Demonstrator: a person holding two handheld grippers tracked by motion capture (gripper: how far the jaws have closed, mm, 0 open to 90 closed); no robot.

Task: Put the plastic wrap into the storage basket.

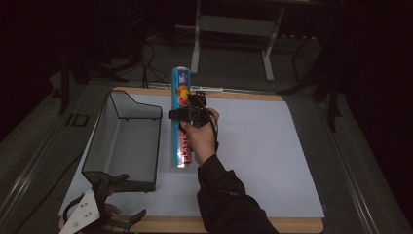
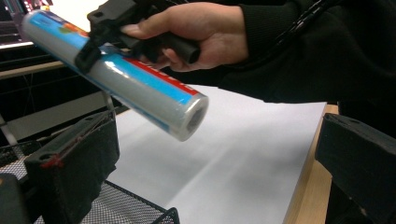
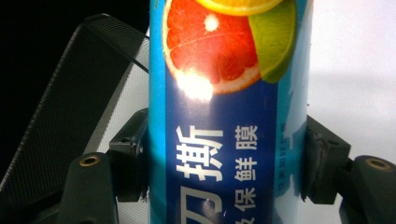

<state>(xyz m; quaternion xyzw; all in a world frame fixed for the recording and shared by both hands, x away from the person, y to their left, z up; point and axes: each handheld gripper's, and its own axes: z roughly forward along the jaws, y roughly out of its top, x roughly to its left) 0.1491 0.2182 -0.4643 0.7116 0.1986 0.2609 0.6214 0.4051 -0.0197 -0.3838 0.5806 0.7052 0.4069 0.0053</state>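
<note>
Black mesh tray (image 1: 127, 141): on white sheet (image 1: 253, 156), left side of table.
Left gripper (image 1: 114, 200): at near left corner by tray's near end, jaws apart, nothing btwn them.
Blue cling-film roll (image 1: 180, 117): lifted off sheet, just right of tray, long axis running near-to-far.
Right gripper (image 1: 187, 113): jaws clamped across roll approx mid-length; citrus print on far part.

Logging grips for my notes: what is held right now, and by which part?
The right gripper clamps the blue cling-film roll around its body; the left gripper holds nothing.
</note>
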